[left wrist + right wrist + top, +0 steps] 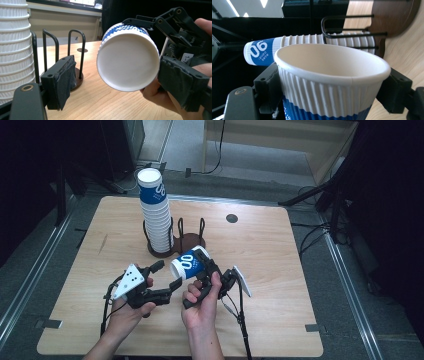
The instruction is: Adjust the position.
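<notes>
Light wood-grain tabletop (pixel 260 285) with rounded corners and a round dark grommet (pixel 231 218) near its far edge. A dark wire-post cup holder (pixel 186 241) stands on it, carrying a tall stack of paper cups (pixel 155 212).

Paper cup (pixel 332 82): ribbed white paper wall with a printed blue band, smooth matt inside, rolled rim. Stack of cups (pixel 155 215): the same ribbed paper. Cup holder (pixel 187 237): thin black metal wire loops on a dark brown, smooth base. Table (pixel 270 255): pale wood-grain top, matt. Right gripper (pixel 332 100): matt black plastic, rough pads.
</notes>
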